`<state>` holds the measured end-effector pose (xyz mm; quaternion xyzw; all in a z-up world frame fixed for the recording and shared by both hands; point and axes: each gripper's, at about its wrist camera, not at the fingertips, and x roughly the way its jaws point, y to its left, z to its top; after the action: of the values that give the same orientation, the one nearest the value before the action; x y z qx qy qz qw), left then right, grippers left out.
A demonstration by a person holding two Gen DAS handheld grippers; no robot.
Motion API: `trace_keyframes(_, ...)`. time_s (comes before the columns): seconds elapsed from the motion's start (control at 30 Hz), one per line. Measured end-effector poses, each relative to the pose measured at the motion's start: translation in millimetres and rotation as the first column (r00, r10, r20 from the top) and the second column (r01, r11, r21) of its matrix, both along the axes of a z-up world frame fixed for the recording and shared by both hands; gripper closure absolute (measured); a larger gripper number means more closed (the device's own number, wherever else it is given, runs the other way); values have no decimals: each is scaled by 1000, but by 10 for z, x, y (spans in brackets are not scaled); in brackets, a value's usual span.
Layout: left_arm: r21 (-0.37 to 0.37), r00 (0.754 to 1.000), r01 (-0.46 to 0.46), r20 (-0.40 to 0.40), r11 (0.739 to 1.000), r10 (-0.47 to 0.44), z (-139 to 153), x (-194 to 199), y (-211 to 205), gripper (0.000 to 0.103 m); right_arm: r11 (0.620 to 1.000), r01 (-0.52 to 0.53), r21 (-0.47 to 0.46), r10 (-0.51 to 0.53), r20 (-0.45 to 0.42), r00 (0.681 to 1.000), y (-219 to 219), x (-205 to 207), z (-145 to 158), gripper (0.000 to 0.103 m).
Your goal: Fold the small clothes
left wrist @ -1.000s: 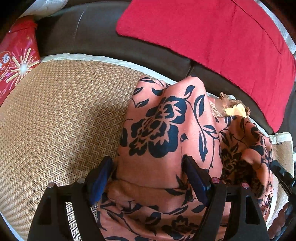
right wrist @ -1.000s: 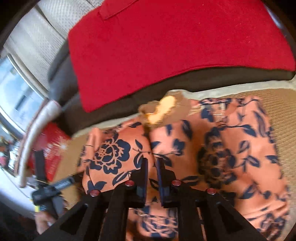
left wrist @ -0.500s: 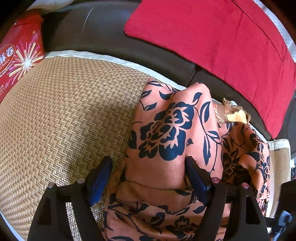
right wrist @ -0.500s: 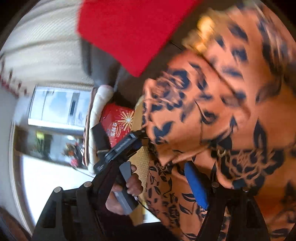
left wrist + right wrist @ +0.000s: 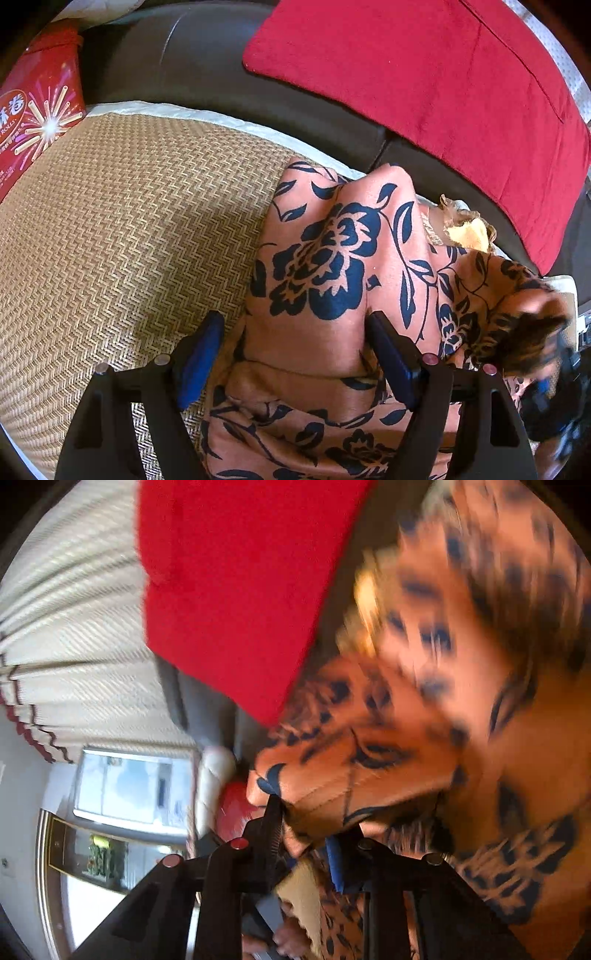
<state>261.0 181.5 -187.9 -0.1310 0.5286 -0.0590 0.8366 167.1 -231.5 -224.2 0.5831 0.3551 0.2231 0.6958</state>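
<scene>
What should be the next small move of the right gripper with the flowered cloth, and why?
Probably carry the pinched edge across toward the left gripper and lay it flat. The right gripper has its jaws closed on a lifted corner of the orange flowered garment, while the left jaws stand open around a raised fold lying on the woven mat. The right view is blurred, so this is a guess.

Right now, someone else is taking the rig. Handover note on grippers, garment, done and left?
Left gripper: open, jaws wide on either side of a raised fold of the orange floral garment, not pinching it.
Right gripper: shut on a garment edge, lifting it; that view is blurred.
Garment lies partly bunched on the woven mat, near the red cushion on the sofa; the red box sits at the mat's far left.
Done: one edge picked up.
Left: lay the fold flat, finish the remaining folds.
</scene>
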Motion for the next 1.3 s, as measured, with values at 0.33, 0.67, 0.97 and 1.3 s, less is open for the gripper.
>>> trace_keyframes(0.33, 16, 1000, 7, 19, 1000, -7, 96, -21, -116, 23, 938, 333, -100, -336, -13, 942, -1356, -278, 157, 10)
trace_keyframes(0.67, 39, 1000, 19, 15, 999, -19, 102, -13, -295, 23, 905, -24, -425, 21, -11, 1000, -672, 29, 286, 23)
trace_keyframes(0.97, 30, 1000, 9, 11, 1000, -9, 114, -36, -229, 23, 761, 34, -648, 2, 55, 998, -147, 146, 332, 98)
trace_keyframes(1.3, 14, 1000, 4, -1, 1000, -4, 118, -52, -38, 23, 350, 398, -848, -182, 355, 917, -395, -166, 981, 98)
